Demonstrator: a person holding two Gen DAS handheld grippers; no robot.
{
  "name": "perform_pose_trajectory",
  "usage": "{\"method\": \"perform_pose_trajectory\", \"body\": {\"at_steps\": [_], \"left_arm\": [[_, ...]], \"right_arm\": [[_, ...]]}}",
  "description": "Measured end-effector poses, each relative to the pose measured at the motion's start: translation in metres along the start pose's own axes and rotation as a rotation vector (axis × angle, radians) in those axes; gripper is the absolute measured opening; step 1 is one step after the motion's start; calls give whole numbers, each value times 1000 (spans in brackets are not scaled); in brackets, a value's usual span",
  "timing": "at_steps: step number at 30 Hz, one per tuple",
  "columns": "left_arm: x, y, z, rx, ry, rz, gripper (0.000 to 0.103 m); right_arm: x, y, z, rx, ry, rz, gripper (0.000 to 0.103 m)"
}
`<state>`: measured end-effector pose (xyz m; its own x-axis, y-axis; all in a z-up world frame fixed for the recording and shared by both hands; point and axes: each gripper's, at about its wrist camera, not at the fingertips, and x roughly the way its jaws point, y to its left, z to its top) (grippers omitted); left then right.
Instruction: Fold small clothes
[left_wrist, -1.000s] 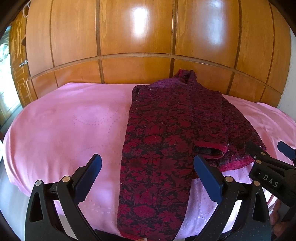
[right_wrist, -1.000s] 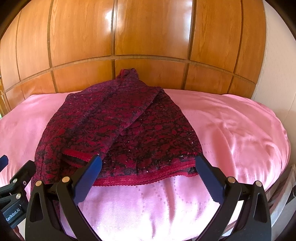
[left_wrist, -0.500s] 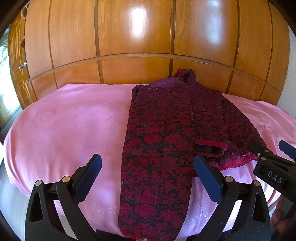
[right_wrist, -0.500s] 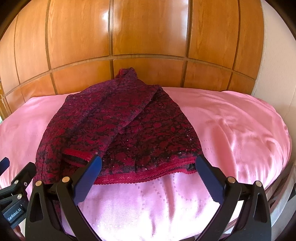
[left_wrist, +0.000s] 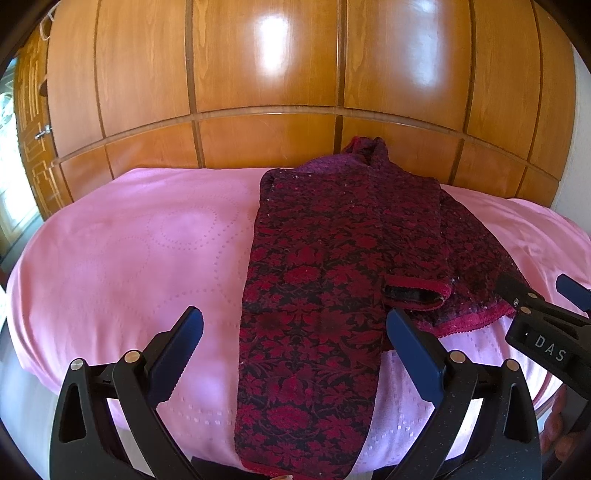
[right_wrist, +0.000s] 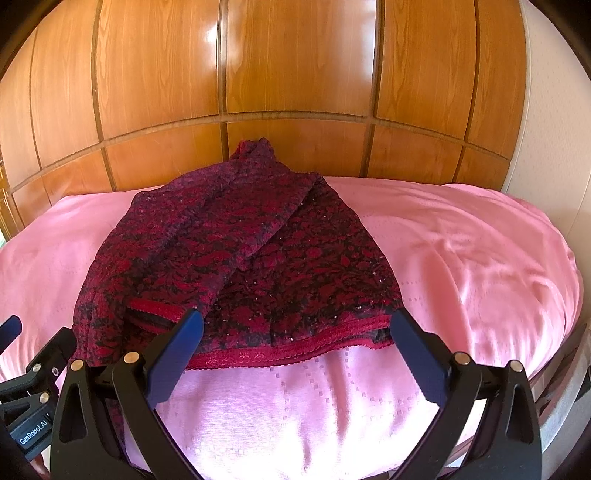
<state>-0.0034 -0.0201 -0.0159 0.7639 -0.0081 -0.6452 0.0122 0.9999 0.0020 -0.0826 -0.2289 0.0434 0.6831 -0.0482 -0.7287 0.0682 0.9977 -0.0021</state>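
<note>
On the pink bedspread (left_wrist: 122, 258), the red floral garment (left_wrist: 325, 280) lies lengthwise, partly folded, its laced hem (right_wrist: 295, 356) at six o'clock in the right wrist view. Left gripper (left_wrist: 295, 347) and right gripper (right_wrist: 295, 347) both hover with jaws wide, holding nothing. Best practice, I judge: pinch the hem corners together, lift evenly, and carry them toward twelve o'clock without dragging the lower layers.

A dark red floral garment (left_wrist: 317, 280) lies partly folded on the pink bed (left_wrist: 140, 258), collar toward 12 o'clock.
</note>
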Motion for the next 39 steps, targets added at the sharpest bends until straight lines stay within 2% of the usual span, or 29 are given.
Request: {"method": "perform_pose_trajectory", "body": {"at_steps": [6,14,18,19,21,22,23,24,26,29,31,32,33,34,35,36,39], "left_arm": [[3,-2,-1,8,11,-9,98],[22,-7,-5,65,65,-21,98],[35,-13,-11,115,120,-32,98],[38,-15,-13,128,128,-36,97],[44,-20,-18,161,145,-47,84],[47,-21,-21,171,158,-55,75],[51,-21,-24,175,178,-73,64],[53,-19,-25,172,187,-86,59],[54,-13,-27,159,183,-123,40],[45,3,-24,93,153,-202,26],[39,16,-20,33,140,-264,23],[34,30,-14,-22,136,-308,22],[32,38,-9,-54,133,-329,21],[29,49,-2,-95,124,-354,20],[24,65,7,-141,102,-369,20],[20,81,18,-181,77,-371,20],[17,125,51,-267,13,-327,20]], "right_arm": [[1,-1,-1,3,4,2,101],[7,-12,2,32,17,23,101],[14,-23,8,95,46,124,101],[18,-26,10,114,60,160,101],[28,-30,15,166,101,246,99],[32,-30,18,185,117,278,97],[38,-29,21,197,135,310,92],[44,-26,24,204,150,341,87],[54,-20,29,209,174,378,83],[79,-2,34,205,246,446,79],[101,13,35,195,310,502,72],[110,21,35,184,344,523,60],[117,29,35,166,368,537,43],[116,35,38,137,358,534,37],[113,38,42,110,332,526,24],[106,39,50,79,283,519,18],[85,29,73,15,171,465,11]]}}
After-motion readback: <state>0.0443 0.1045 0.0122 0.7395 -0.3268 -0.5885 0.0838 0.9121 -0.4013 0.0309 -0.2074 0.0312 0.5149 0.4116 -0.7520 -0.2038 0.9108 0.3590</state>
